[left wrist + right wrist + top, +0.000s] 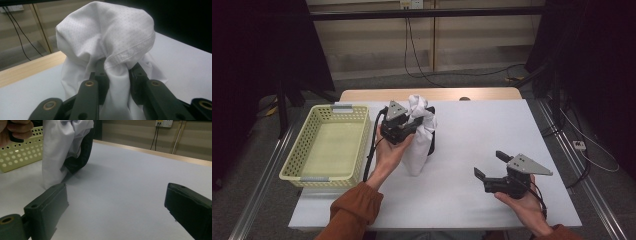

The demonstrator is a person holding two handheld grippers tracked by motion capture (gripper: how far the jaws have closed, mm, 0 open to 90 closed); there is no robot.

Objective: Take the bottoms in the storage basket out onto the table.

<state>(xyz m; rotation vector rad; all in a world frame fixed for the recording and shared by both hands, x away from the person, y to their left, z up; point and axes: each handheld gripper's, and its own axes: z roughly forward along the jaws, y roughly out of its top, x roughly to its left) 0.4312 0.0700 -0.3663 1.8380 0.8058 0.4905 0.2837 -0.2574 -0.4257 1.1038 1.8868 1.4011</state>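
Nearest the person, the right gripper (490,165) rests in the hand low on the white table (492,130), its jaws spread wide with nothing between them and well apart from the cloth. Farther in, the left gripper (412,126) is clenched on a white cloth (419,132), a gathered fold pinched between its fingers (136,75) while the rest bunches above them and hangs down to the table. A dark garment (80,157) lies just behind the cloth, and a yellow basket (297,155) stands to the left.

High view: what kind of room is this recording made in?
Probably a lab or recording setup, not a home: a white-covered table on bare floor, black curtains at both sides, loose cables running from a wall socket.
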